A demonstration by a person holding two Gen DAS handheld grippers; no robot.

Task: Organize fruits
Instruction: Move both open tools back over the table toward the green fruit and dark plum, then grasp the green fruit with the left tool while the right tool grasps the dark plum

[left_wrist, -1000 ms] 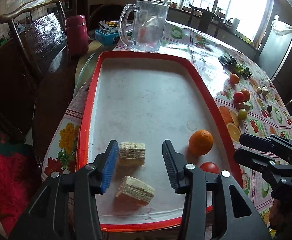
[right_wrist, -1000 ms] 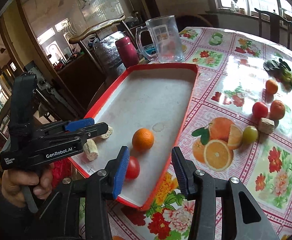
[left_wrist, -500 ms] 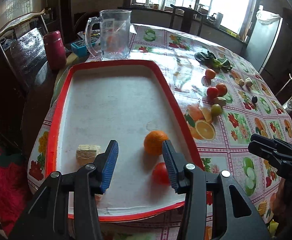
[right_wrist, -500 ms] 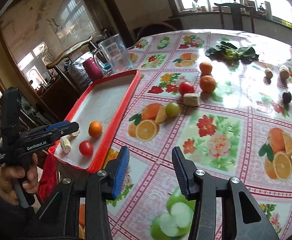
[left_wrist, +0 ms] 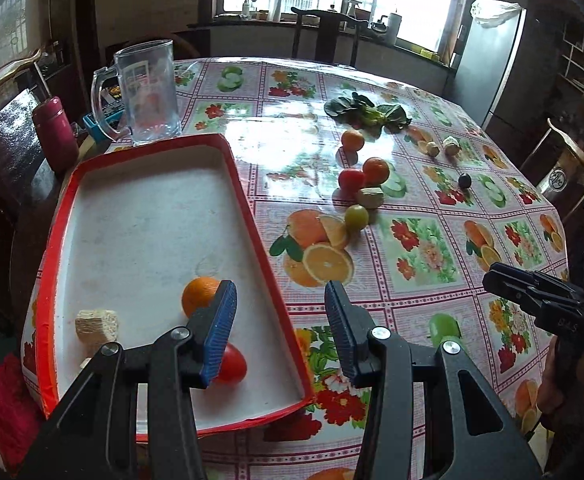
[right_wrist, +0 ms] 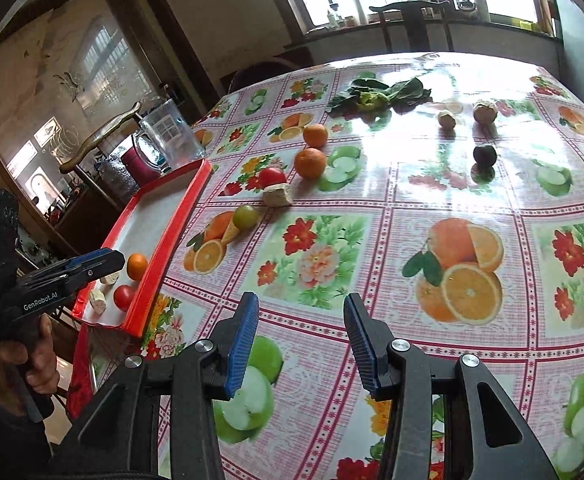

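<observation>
Currently left gripper (left_wrist: 280,320) wide, empty, over tray (left_wrist: 248,200) edge; right gripper (right_wrist: 300,340) wide, empty, over tablecloth (right_wrist: 372,240).

Your tray (left_wrist: 252,208) sits on the left of the bench (left_wrist: 412,280), with an orange (left_wrist: 198,294), a tomato (left_wrist: 234,364) and a block (left_wrist: 96,324) at its near end. A mug (left_wrist: 148,92) stands behind it. More fruit (left_wrist: 356,178) lies right, leaves (left_wrist: 368,110) farther back.

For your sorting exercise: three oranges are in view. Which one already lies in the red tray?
The orange near the tray's front end, beside the red tomato. The other two oranges sit out on the tablecloth.
</observation>
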